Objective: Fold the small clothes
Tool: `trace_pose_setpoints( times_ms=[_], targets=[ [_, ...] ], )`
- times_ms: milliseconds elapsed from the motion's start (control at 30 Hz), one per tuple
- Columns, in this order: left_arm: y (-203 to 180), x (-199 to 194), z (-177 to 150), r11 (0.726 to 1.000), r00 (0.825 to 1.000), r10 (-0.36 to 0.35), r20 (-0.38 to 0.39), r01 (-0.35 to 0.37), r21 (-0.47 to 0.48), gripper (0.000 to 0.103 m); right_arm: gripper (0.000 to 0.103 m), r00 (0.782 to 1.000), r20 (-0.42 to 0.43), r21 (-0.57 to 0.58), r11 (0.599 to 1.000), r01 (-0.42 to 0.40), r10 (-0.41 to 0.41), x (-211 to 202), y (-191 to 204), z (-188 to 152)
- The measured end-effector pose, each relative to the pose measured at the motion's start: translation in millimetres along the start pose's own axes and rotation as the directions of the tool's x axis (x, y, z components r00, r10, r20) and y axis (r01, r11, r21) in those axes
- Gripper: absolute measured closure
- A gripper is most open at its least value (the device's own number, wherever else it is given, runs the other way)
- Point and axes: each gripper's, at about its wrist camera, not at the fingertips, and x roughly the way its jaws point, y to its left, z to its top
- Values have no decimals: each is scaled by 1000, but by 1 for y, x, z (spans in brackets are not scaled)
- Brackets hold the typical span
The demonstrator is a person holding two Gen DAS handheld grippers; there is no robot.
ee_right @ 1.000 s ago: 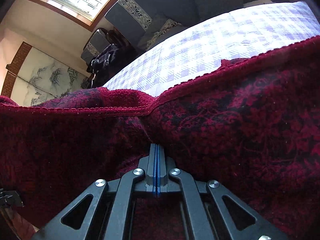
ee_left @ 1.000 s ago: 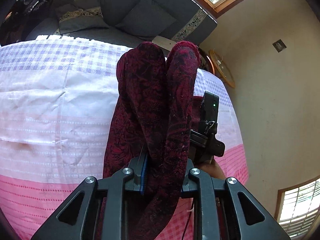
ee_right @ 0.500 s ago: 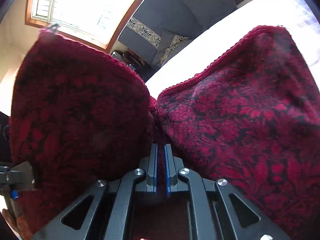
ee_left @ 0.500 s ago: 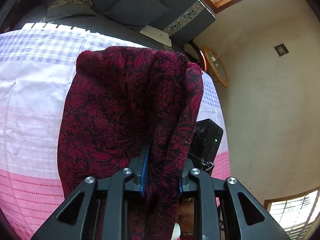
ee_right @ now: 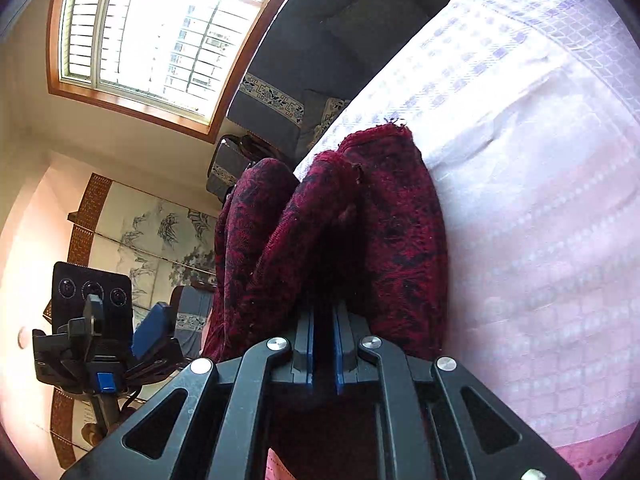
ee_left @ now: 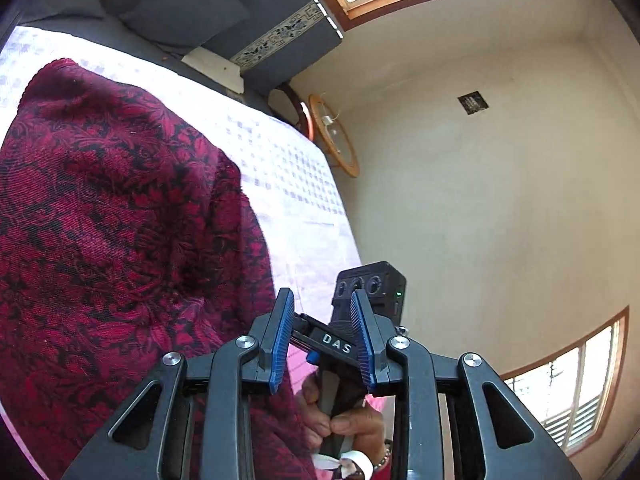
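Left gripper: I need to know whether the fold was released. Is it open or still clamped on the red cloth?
Open. The left gripper has just been opening; nothing lies between its blue fingers, and the red cloth sits beside them.

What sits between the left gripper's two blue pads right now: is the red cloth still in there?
No cloth. In the left wrist view the left gripper has just opened; the red cloth hangs beside its left finger. Through the gap shows only the right gripper beyond.

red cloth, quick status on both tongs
Left tongs just opened, nothing between. Right tongs pinching dark red patterned cloth, bunched over checked bedsheet. Nothing in the way.
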Motion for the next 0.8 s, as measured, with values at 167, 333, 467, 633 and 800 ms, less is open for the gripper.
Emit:
trace_pose_setpoints(
  times_ms=[167, 333, 467, 633, 800],
  targets=[
    [-4, -45, -28, 983, 985, 81, 151, -105, 153, 53, 83, 991, 68, 88, 989, -122, 117, -37, -25, 5],
    [38, -43, -65, 969, 977, 154, 150, -179, 169, 52, 74, 988, 150, 6, 999, -37, 35, -64, 8, -3],
    [54, -28, -83, 979, 981, 103, 161, -129, 155, 52, 66, 997, 77, -55, 998, 3, 2, -55, 27, -1],
    [60, -19, -96, 976, 979, 75, 192, -112, 187, 52, 65, 995, 56, -111, 989, 93, -87, -28, 47, -3],
    [58, -21, -104, 968, 977, 84, 197, -127, 215, 52, 66, 984, -24, -143, 975, 169, -174, 16, 52, -9]
  ],
)
